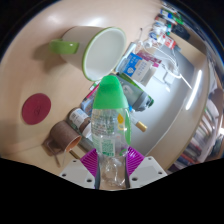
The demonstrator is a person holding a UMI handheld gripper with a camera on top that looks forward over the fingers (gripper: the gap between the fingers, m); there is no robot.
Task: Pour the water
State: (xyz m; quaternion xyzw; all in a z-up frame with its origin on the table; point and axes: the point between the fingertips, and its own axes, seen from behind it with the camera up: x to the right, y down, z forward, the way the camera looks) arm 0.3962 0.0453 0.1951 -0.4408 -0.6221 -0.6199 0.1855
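The table [30, 70] carried a green-rimmed cup [98, 46] near its far edge. The gripper [108, 166] was clamped on the bottle [109, 125], held mid-body; thin clear plastic, probably light, slippery and easily dented.

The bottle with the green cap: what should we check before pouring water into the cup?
1. Bottle held between the fingers: ok, both pads press on it.
2. Green cap off: not ok, it is on.
3. Water in the bottle: cannot tell.
4. Green-rimmed cup upright: not ok, it lies tilted on its side.
5. Bottle mouth over the cup: not ok, the cup lies beyond the bottle.
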